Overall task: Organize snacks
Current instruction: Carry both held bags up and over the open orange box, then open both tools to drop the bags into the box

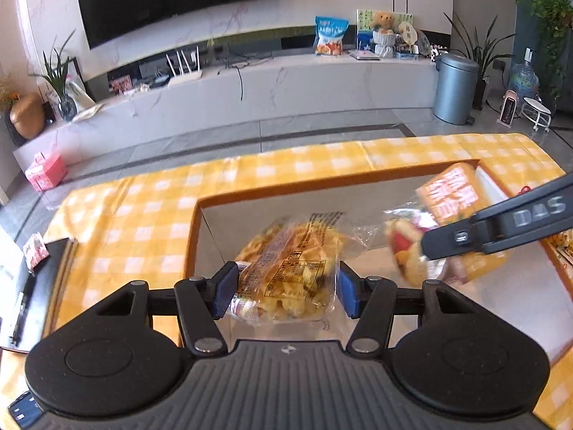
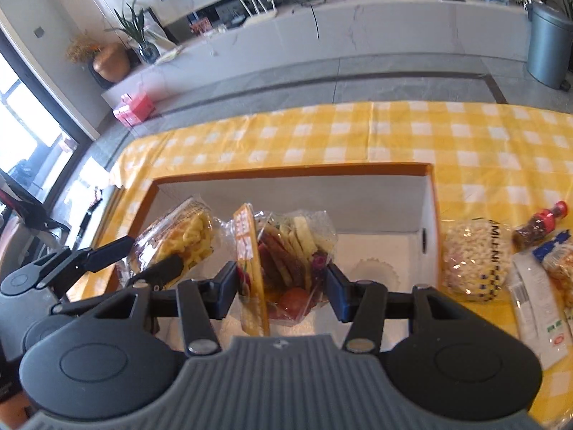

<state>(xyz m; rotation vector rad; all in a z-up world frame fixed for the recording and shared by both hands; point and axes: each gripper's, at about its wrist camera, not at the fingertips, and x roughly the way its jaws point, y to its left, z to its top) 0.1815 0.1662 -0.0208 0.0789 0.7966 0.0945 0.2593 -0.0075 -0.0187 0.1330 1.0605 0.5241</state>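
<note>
A yellow-and-white checked cloth (image 2: 394,136) covers the tabletop. The box (image 2: 286,170) has an orange rim and white inside. One clear packet (image 1: 286,268) holds golden-yellow pastry; another packet (image 2: 286,258) shows an orange label, perhaps red fruit.

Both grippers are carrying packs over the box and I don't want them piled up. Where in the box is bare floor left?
The box floor is bare at its right end, between the paper cup liner and the right wall, and along the far wall. The left half is crowded: the waffle pack and the sandwich pack hang there side by side.
</note>
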